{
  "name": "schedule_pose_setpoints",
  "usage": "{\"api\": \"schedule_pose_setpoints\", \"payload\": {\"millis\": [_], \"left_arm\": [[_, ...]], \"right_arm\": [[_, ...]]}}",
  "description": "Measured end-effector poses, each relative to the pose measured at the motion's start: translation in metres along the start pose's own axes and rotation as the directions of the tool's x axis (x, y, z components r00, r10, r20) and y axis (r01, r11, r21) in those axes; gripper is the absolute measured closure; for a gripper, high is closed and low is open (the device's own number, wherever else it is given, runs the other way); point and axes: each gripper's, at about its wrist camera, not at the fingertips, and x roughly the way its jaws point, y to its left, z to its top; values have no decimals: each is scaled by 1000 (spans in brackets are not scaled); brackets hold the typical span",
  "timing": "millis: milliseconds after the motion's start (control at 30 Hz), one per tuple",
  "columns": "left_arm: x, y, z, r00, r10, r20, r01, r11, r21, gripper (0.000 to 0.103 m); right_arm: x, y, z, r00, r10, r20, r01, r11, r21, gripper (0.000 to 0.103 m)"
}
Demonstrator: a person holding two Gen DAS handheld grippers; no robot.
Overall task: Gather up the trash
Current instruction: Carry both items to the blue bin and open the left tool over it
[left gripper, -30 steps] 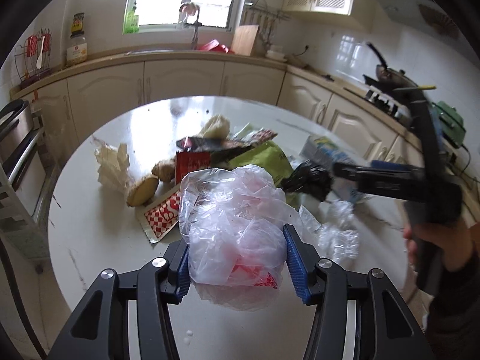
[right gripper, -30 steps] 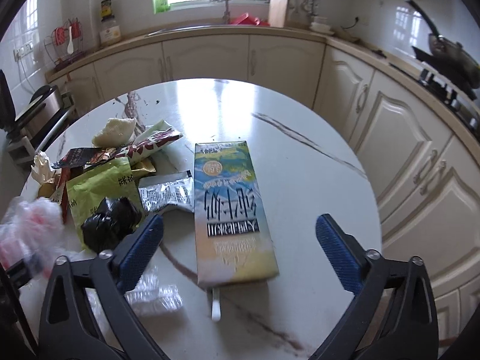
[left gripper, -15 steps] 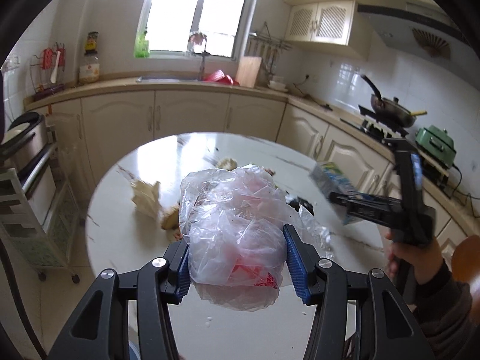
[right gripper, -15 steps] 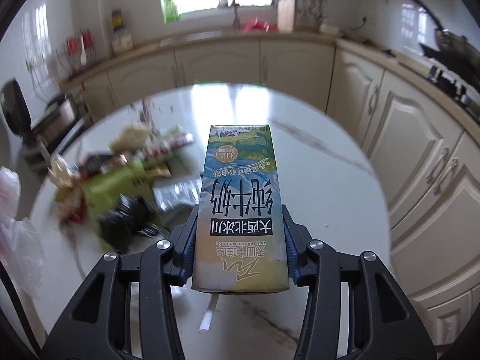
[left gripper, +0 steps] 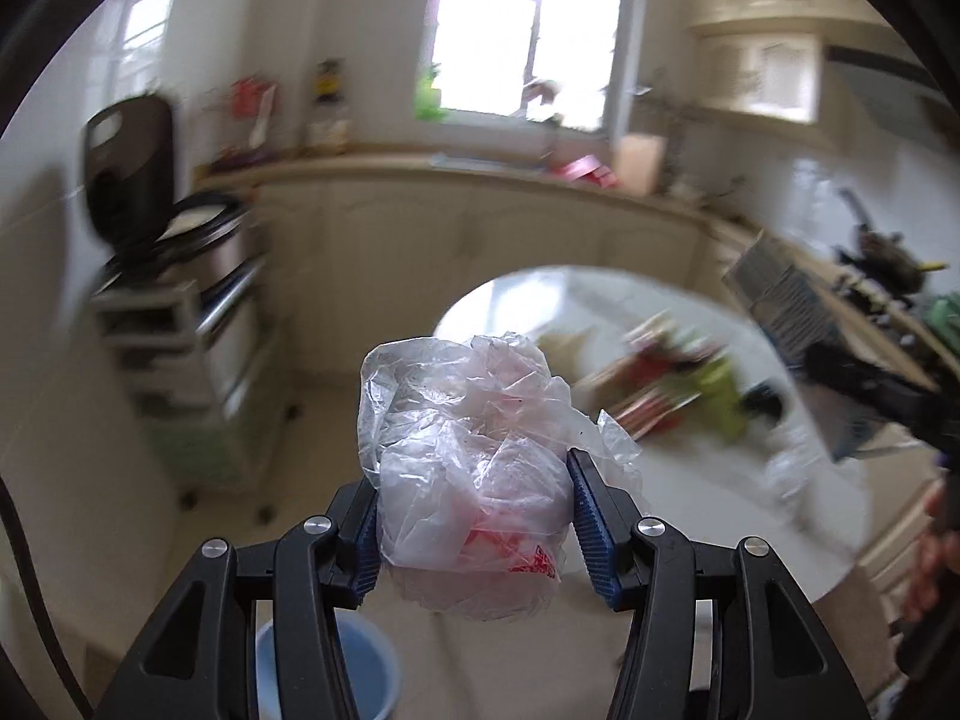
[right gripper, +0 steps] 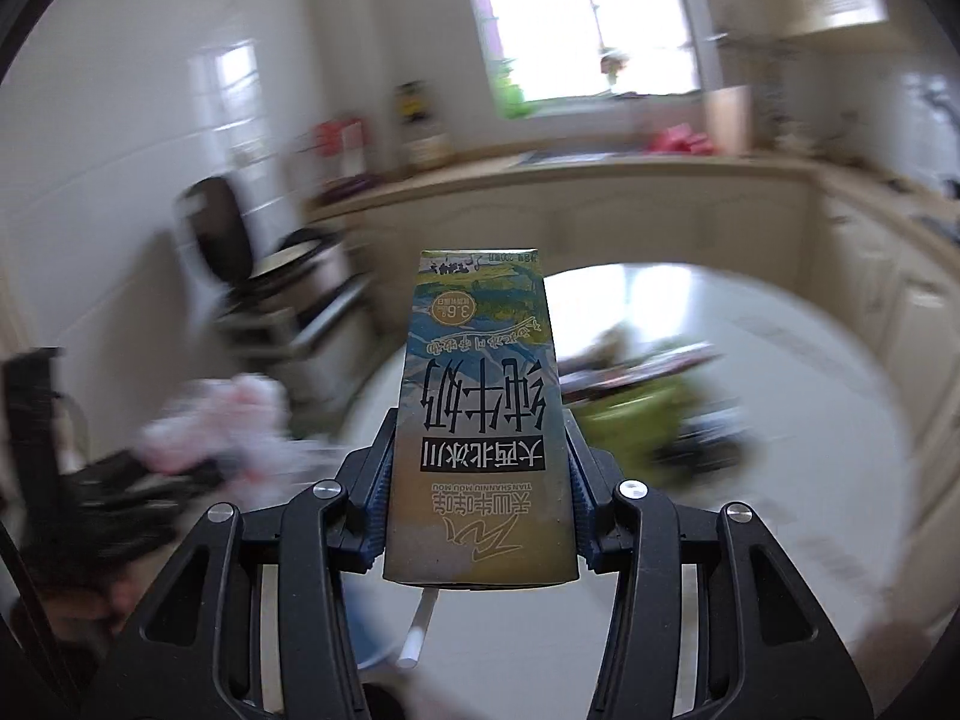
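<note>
Milk carton (right gripper: 480, 420) clamped between right claw (right gripper: 477, 516) pads — straw end down.

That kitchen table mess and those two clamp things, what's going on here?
A person is clearing trash with a handheld gripper in each hand. The left gripper is clamped on a crumpled plastic bag, and the right gripper grips a milk carton with a straw poking from its near end. Both are held up off the round table, where more wrappers lie. A blue bucket shows on the floor below the left gripper.
</note>
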Motion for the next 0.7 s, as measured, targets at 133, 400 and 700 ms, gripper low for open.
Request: {"api": "schedule_pose_setpoints", "payload": {"millis": [133, 400, 700], "left_arm": [[3, 48, -41, 990, 111, -88, -116, 992, -50, 53], [48, 121, -133, 937, 138, -321, -210, 956, -203, 53], [130, 155, -176, 855, 99, -510, -272, 921, -277, 50]], "right_arm": [[48, 68, -25, 988, 110, -110, -117, 991, -60, 58], [148, 172, -80, 932, 146, -331, -222, 954, -203, 58], [257, 208, -146, 853, 73, -517, -223, 946, -234, 58]]}}
